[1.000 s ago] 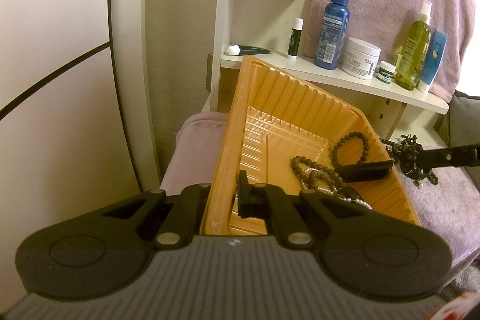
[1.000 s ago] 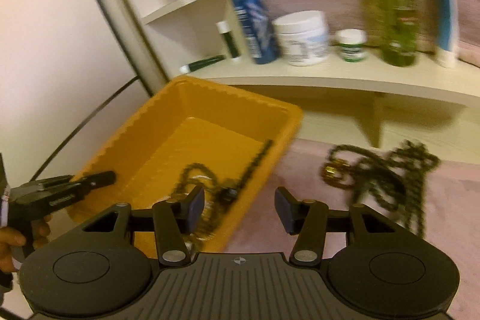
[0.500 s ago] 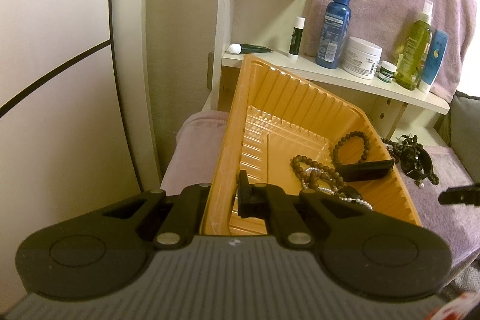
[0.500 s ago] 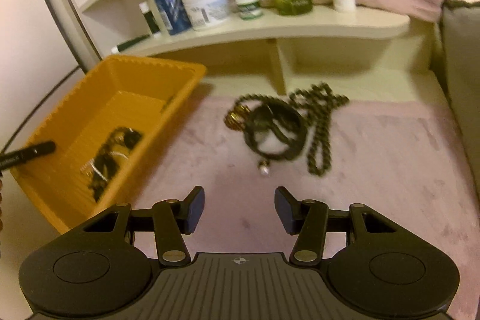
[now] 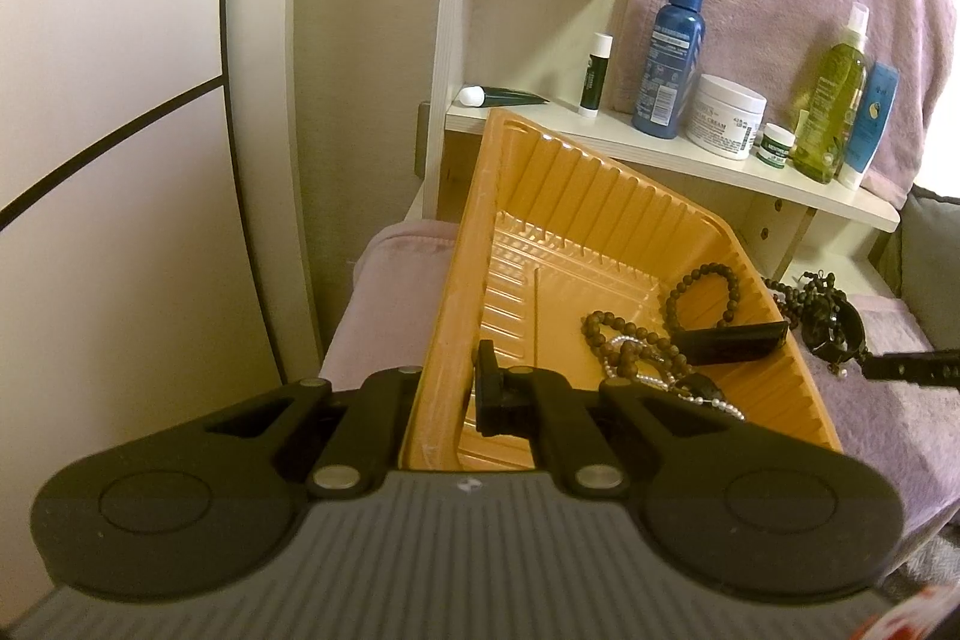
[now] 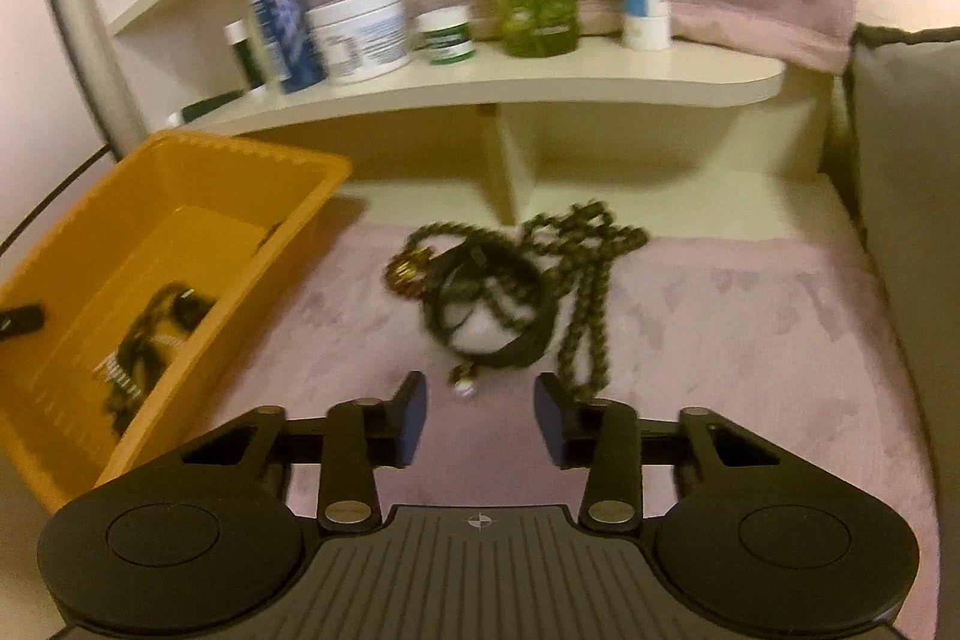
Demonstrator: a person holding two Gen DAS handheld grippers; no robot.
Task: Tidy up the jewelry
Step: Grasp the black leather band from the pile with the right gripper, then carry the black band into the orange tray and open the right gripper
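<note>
R gripper (image 6: pixel 480 415) has left the tray (image 5: pixel 456 280), jaws just narrowing, empty, beads (image 6: pixel 510 292) at 12. L gripper (image 5: pixel 444 394) clamps tray rim. Next pick pending.

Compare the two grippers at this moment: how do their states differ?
The left gripper is shut on the orange tray wall; the right gripper has nothing between its pads, though its jaws have just been closing. The left holds the tray; the right hovers before the jewelry pile on the cloth. Both point downward.
</note>
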